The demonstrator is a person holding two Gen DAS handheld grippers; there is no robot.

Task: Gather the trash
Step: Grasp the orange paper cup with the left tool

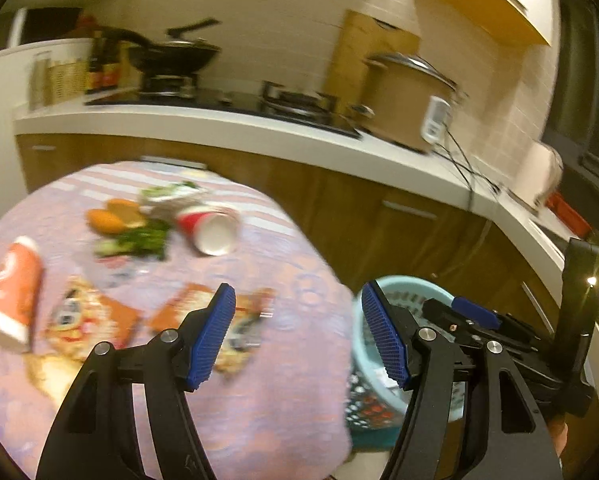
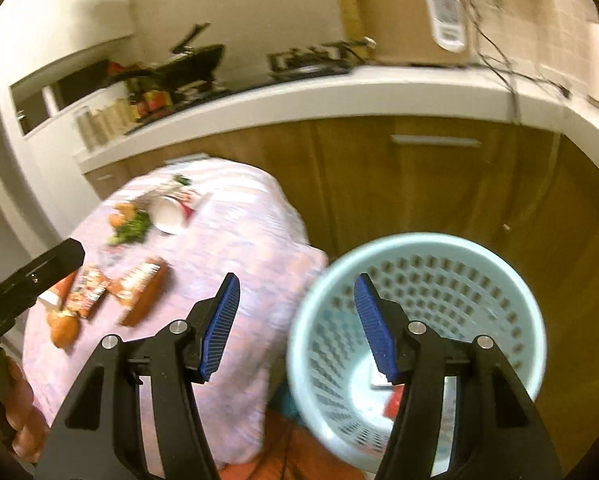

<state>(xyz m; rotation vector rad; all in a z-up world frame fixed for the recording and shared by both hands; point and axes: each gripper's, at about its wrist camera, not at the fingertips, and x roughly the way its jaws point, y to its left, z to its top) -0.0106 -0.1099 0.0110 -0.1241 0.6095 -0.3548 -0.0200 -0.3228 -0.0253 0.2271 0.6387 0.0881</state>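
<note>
A round table with a pink cloth [image 1: 259,400] holds trash: a tipped red paper cup [image 1: 209,228], a second red cup [image 1: 13,292] at the left, snack wrappers [image 1: 87,316], bread and greens [image 1: 127,224]. My left gripper [image 1: 299,332] is open and empty above the table's right edge. My right gripper [image 2: 297,328] is open and empty, between the table [image 2: 235,240] and the light blue perforated trash basket [image 2: 499,280]. The basket holds a few scraps at its bottom [image 2: 383,384]. The basket also shows in the left wrist view [image 1: 403,288], with the right gripper above it.
A kitchen counter [image 1: 259,132] with wooden cabinets runs behind the table, carrying a stove with a wok [image 1: 171,56], bottles and a rice cooker [image 1: 411,100] with cords. The basket stands on the floor to the right of the table.
</note>
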